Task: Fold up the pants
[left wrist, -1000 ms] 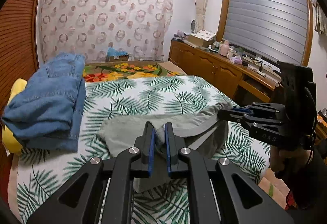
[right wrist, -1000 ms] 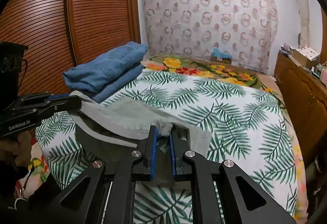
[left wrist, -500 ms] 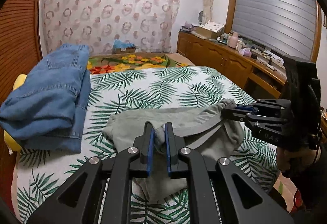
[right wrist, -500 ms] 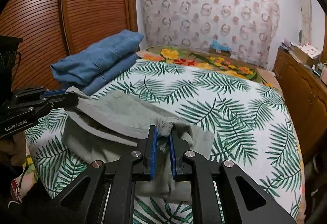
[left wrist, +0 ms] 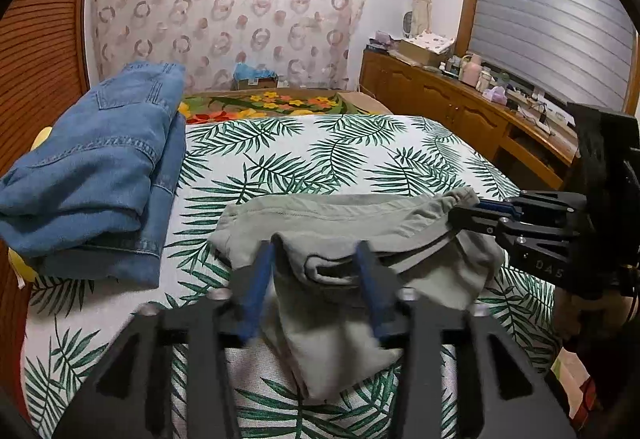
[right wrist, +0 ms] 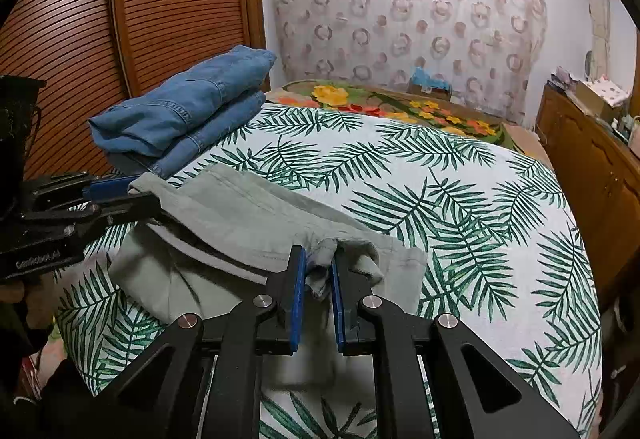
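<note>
Grey pants (left wrist: 348, 235): left gripper (left wrist: 316, 267) fingers now spread apart; right gripper (right wrist: 318, 271) stays clamped.

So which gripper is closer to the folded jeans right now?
Left. The left gripper, jaws spread around the grey pants, sits on the side of the bed beside the folded jeans. The right gripper pinches the pants' opposite end, farther away.

Both cameras ride low and close over the bed's (left wrist: 320, 159) near edge, facing its far end. The left view angles right, the right view left; both share the grey pants (right wrist: 248, 215).
</note>
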Tool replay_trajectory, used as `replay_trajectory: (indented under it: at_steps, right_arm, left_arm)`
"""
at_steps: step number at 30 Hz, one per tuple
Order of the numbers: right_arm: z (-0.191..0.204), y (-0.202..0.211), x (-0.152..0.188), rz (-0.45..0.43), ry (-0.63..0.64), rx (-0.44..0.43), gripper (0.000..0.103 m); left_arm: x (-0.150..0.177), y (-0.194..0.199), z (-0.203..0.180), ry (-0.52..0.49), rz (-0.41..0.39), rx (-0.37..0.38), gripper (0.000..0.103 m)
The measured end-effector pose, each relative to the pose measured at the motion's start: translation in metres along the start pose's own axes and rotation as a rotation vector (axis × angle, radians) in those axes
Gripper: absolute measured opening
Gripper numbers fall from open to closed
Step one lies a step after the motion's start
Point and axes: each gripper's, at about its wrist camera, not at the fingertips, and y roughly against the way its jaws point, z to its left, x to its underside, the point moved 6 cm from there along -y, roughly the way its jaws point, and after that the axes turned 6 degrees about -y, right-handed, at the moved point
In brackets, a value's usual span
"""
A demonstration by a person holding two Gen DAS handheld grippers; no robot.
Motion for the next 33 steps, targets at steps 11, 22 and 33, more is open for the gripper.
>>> replay_trajectory:
  at_steps: [11, 22, 33]
  right_arm:
    - [-0.006, 0.004, -0.003, -0.024, -0.009, 0.032, 0.041]
    - [-0.016, 0.013, 0.022, 0.039, 0.009, 0.037, 0.042]
    - [-0.021, 0.028, 0.049, 0.085, -0.018, 0.015, 0.042]
  left_arm:
    - [0.013, 0.005, 0.006, 0.008, 0.016, -0.009, 0.074]
    - [0.031, 0.002, 0.01, 0.012, 0.065, -0.015, 0.074]
    - [0.043, -0.01, 0.009, -0.009, 0.128, -0.02, 0.074]
